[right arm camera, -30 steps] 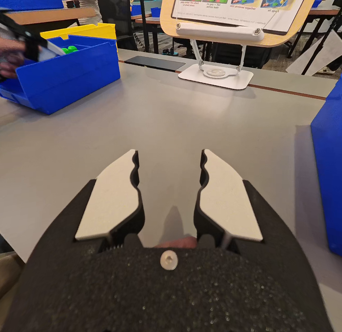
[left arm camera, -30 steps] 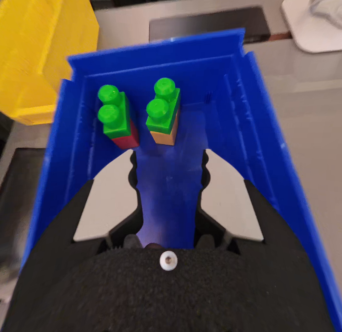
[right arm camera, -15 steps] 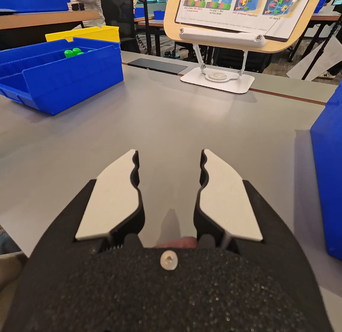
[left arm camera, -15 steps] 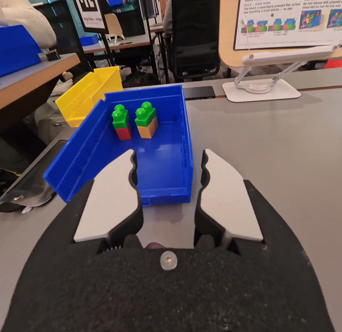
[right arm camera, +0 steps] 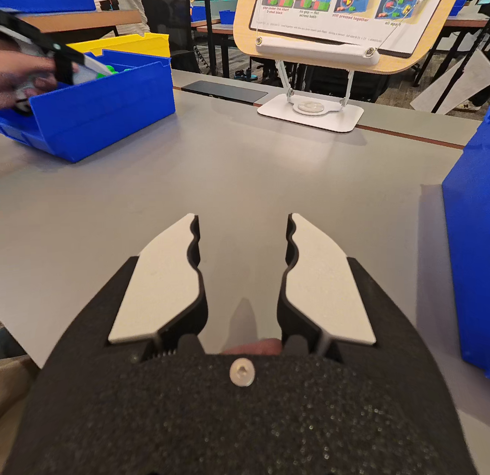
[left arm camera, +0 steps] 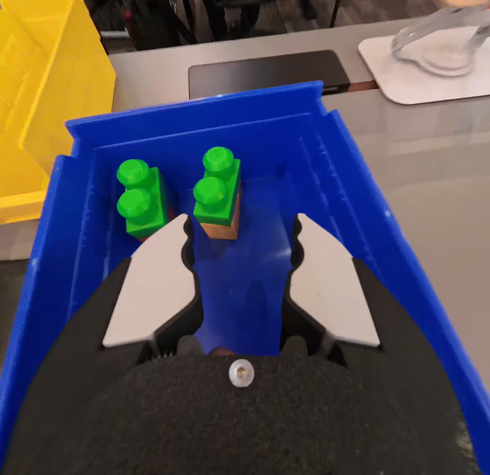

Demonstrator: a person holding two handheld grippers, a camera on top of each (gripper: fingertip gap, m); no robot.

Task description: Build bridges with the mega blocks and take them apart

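Note:
Two short stacks stand at the far end of a blue bin (left arm camera: 352, 186): a green block on a red one (left arm camera: 143, 205) at the left, and a green block on an orange one (left arm camera: 218, 194) at the right. My left gripper (left arm camera: 241, 218) is open and empty inside the bin, just in front of the orange stack; its left fingertip overlaps the red stack. My right gripper (right arm camera: 242, 217) is open and empty above the grey table (right arm camera: 238, 176). The bin (right arm camera: 106, 112) and the left gripper (right arm camera: 87, 67) also show far left in the right wrist view.
A yellow bin (left arm camera: 45, 96) stands left of the blue bin. A black flat pad (left arm camera: 267, 72) and a white stand base (left arm camera: 429, 72) lie behind it. The stand (right arm camera: 310, 112) bears an instruction board. Another blue bin (right arm camera: 469, 250) is at the right edge. My hands' fingertips stand some 50 cm from each other.
My left gripper drew back to see the whole table, then came forward and down into the blue bin again, closer to the stacks. My right gripper stayed nearly still.

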